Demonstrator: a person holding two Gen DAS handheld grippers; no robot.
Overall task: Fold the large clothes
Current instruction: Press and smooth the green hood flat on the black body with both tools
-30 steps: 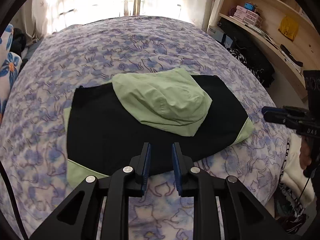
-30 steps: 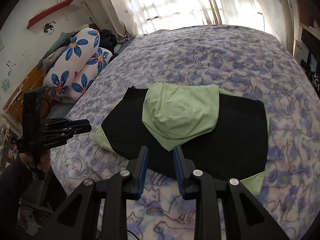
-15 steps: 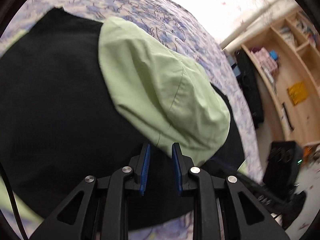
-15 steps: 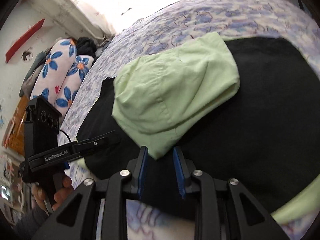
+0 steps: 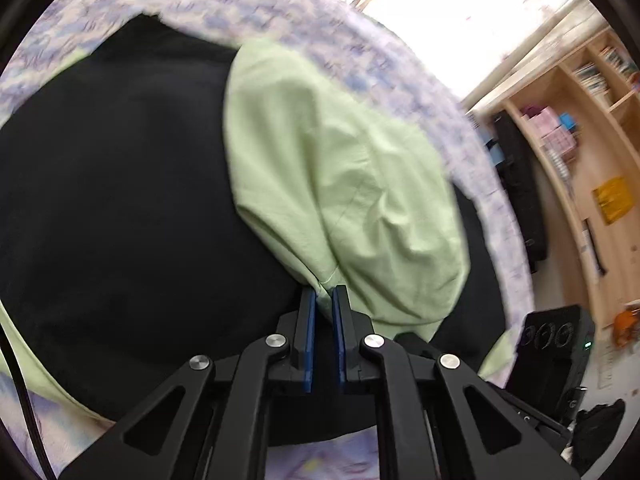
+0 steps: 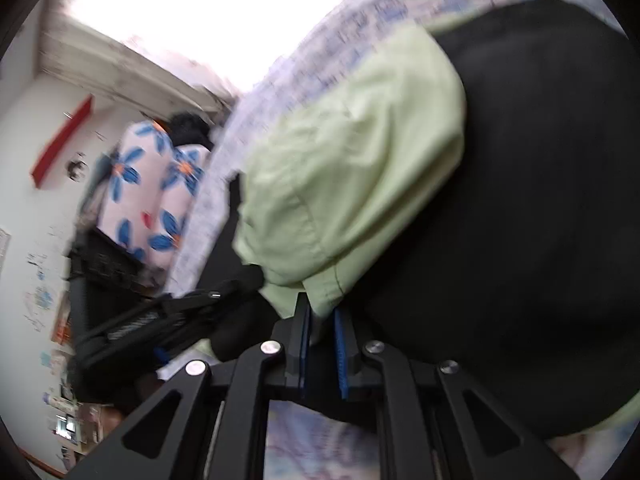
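Note:
A black garment (image 5: pixel 120 208) with a light green hood (image 5: pixel 352 184) lies folded on the bed. My left gripper (image 5: pixel 324 300) is shut on the near edge of the green hood. My right gripper (image 6: pixel 322 316) is shut on the hood's (image 6: pixel 352 168) other near corner, over the black cloth (image 6: pixel 520 200). Each gripper shows in the other's view: the right one (image 5: pixel 552 344) at lower right, the left one (image 6: pixel 168 312) at left.
The bed has a purple cat-print cover (image 5: pixel 400 64). Wooden shelves (image 5: pixel 580 152) stand to the right. Floral pillows (image 6: pixel 152 192) lie at the bed's head by the white wall. A bright window is behind the bed.
Both grippers moved down to the green hood's near edge, tilted, and closed on it. One second ago they hung open above the bed.

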